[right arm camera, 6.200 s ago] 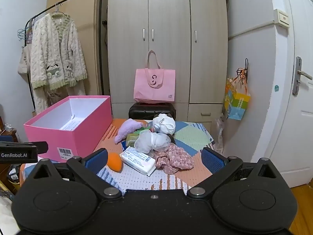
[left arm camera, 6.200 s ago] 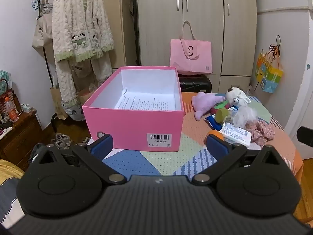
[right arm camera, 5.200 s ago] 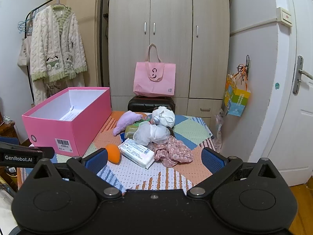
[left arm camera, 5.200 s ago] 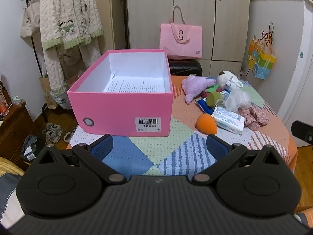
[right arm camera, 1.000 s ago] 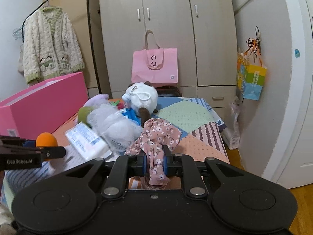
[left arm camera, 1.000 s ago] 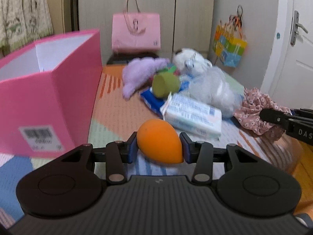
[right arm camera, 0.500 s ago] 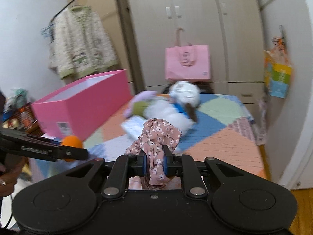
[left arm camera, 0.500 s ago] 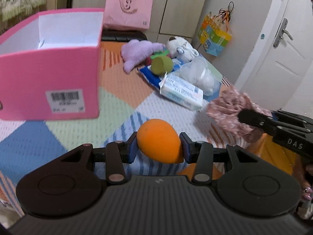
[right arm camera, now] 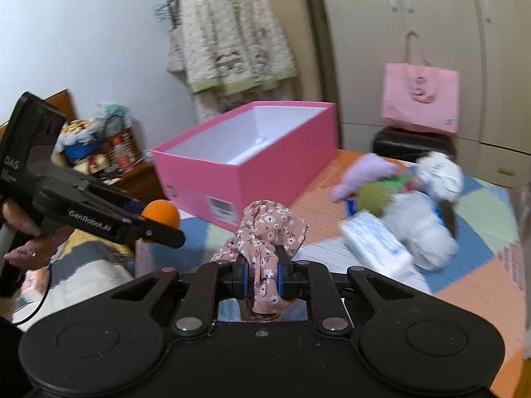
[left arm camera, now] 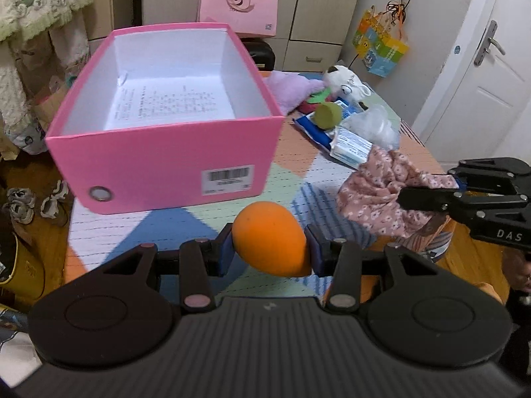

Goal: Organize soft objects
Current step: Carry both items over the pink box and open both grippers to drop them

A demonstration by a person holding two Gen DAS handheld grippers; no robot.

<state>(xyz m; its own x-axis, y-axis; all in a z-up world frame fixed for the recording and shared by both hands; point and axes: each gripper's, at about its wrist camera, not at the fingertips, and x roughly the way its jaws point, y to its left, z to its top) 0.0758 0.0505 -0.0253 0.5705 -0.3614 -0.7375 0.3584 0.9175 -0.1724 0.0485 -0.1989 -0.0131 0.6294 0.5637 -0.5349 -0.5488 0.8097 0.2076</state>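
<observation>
My left gripper (left arm camera: 270, 248) is shut on an orange egg-shaped sponge (left arm camera: 270, 237) and holds it above the table, in front of the open pink box (left arm camera: 166, 152). My right gripper (right arm camera: 262, 278) is shut on a pink floral cloth (right arm camera: 270, 229), lifted off the table to the right of the box (right arm camera: 245, 165). The cloth (left arm camera: 381, 192) and right gripper (left arm camera: 441, 185) also show in the left wrist view. The sponge (right arm camera: 161, 215) shows in the right wrist view. The box holds only a printed paper (left arm camera: 169, 102).
On the patchwork tablecloth (left arm camera: 139, 232) right of the box lie a purple plush (left arm camera: 292, 88), a white plush (left arm camera: 345, 81), a green round sponge (left arm camera: 328, 116), a tissue pack (left arm camera: 351, 147) and a white mesh pouf (left arm camera: 375, 126). A pink bag (left arm camera: 237, 6) stands behind.
Both grippers rose and swung left toward the box, carrying the sponge and the cloth. The left view now looks down into the box.
</observation>
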